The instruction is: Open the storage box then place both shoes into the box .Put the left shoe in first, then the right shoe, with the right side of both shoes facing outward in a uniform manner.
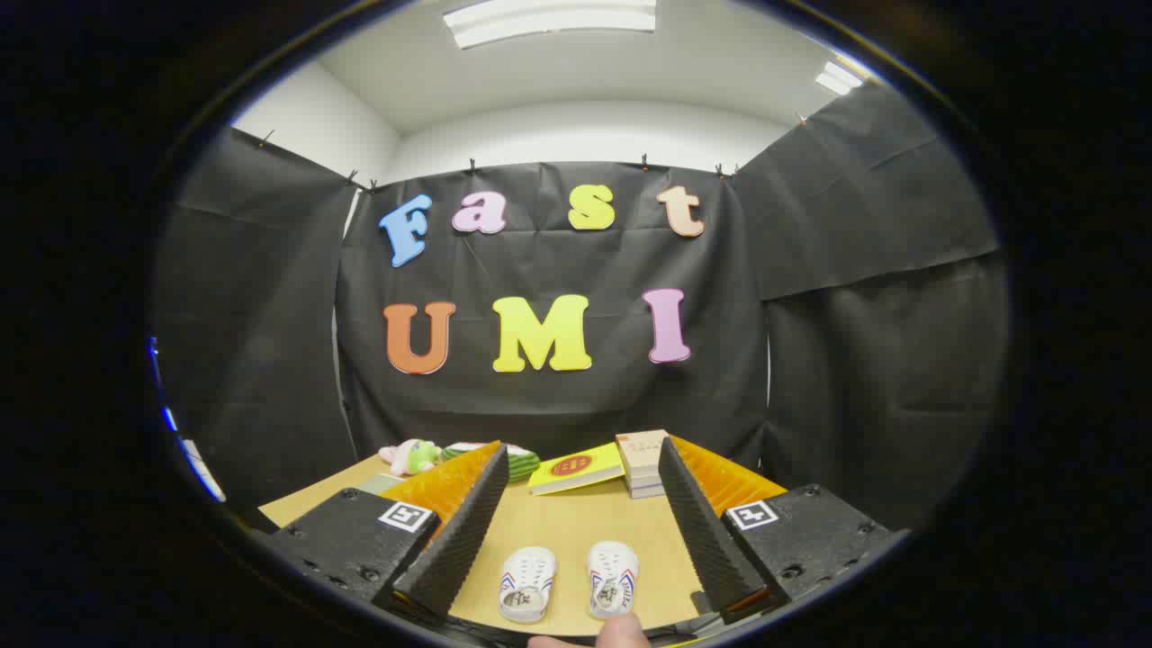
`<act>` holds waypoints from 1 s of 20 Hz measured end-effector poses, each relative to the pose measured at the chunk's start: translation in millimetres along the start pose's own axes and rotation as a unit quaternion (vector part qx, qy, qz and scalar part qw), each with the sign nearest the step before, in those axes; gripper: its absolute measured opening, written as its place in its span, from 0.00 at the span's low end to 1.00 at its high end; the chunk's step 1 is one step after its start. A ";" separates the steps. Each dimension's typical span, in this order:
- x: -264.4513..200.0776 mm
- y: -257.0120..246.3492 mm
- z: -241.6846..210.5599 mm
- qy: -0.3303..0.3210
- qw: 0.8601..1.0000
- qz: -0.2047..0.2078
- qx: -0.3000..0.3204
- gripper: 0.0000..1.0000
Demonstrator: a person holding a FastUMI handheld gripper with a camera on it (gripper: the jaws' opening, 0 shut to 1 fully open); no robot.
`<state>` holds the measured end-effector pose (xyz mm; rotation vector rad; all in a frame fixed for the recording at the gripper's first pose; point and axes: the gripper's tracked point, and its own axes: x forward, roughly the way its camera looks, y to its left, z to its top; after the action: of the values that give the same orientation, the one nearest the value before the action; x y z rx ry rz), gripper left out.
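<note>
Two shoes (568, 580) on wooden table (576, 526) — between spread, empty tongs (580, 522).

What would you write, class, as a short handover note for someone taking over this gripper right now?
Gripper: open, fingers spread wide, holding nothing.
Shoes: left shoe and right shoe lie side by side, apart, on the table, between the fingers.
A fingertip shows just in front of the right shoe.
Beyond the fingers: yellow book, stack of books, plush toys.
Done: nothing that can be seen; both shoes are still out.
Left: open the box, put in the left shoe, then the right, right sides outward.
</note>
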<state>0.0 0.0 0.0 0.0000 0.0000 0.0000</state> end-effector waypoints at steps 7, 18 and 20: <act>-1.3 2.3 -2.7 0.004 1.000 0.004 -0.001 1.00; -1.5 2.1 -4.4 0.007 1.000 0.006 -0.004 1.00; -2.2 3.3 -5.3 0.007 1.000 0.009 -0.004 1.00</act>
<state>-2.2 3.3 -5.3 -0.0071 0.0147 0.0179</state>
